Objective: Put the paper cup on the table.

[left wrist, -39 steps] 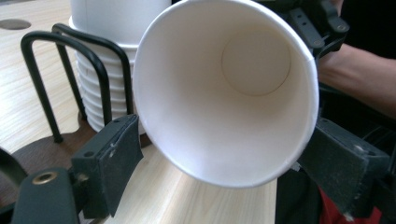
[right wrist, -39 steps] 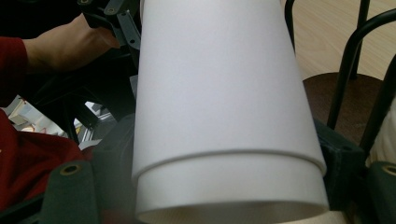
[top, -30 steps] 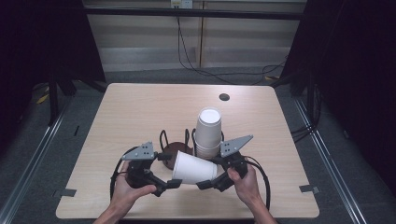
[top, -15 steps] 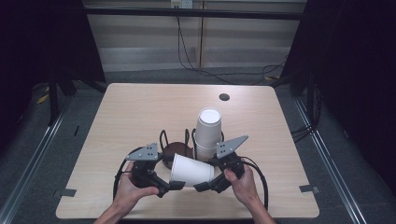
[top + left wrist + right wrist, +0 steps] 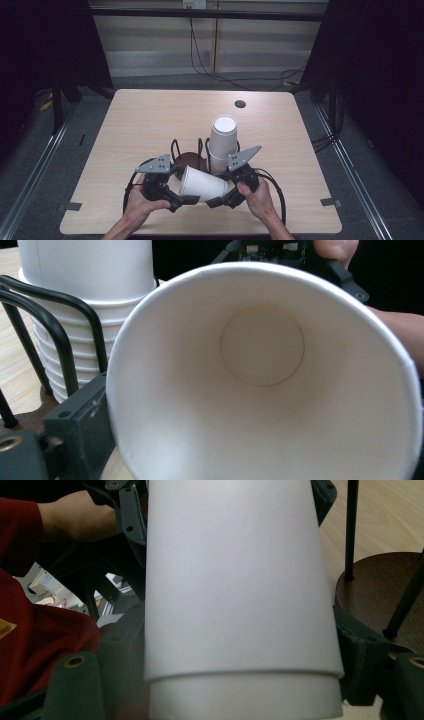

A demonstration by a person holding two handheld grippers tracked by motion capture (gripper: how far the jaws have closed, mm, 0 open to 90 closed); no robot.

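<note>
We hold one paper cup (image 5: 202,184) sideways above the surface (image 5: 150,120), both left tongs (image 5: 192,200) and right tongs (image 5: 212,201) clenched on it, the left just tightening; next, separate the nested pair beside the stack (image 5: 223,142).

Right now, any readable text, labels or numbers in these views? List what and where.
No text can be read.
Paper cup, held sideways between the two tools: plain white, no print.
Stack of paper cups in the wire holder: plain.
Yellow label at the left edge of the right gripper view: cut off, unreadable.
</note>
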